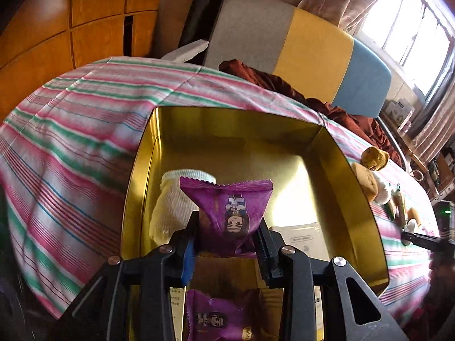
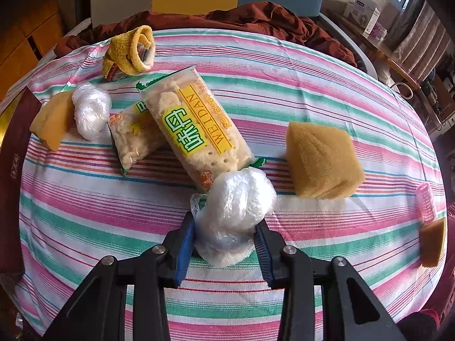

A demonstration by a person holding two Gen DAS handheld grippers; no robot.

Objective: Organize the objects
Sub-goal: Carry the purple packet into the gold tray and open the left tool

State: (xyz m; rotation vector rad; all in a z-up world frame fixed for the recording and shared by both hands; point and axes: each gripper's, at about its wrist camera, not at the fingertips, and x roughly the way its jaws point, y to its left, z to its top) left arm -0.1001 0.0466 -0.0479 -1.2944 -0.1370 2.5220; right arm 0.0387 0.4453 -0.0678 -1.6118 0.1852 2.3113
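In the left wrist view my left gripper (image 1: 226, 238) is shut on a purple snack packet (image 1: 229, 210) and holds it over the open gold tin box (image 1: 361, 199). Inside the box lie a pale yellow sock (image 1: 170, 204) and another purple packet (image 1: 219, 318). In the right wrist view my right gripper (image 2: 224, 241) is shut on a ball of clear plastic wrap (image 2: 233, 213) that rests on the striped cloth (image 2: 113, 213), at the end of a large biscuit pack (image 2: 196, 125).
On the cloth lie a smaller biscuit pack (image 2: 133, 136), a second plastic-wrap ball (image 2: 91, 110), yellow sponges (image 2: 324, 162) (image 2: 54, 119) (image 2: 433, 241), a rolled yellow towel (image 2: 130, 51) and a pink hair roller (image 2: 426, 201). The dark red edge of a box (image 2: 11, 170) stands at the left. A brown cloth (image 2: 256, 20) lies behind.
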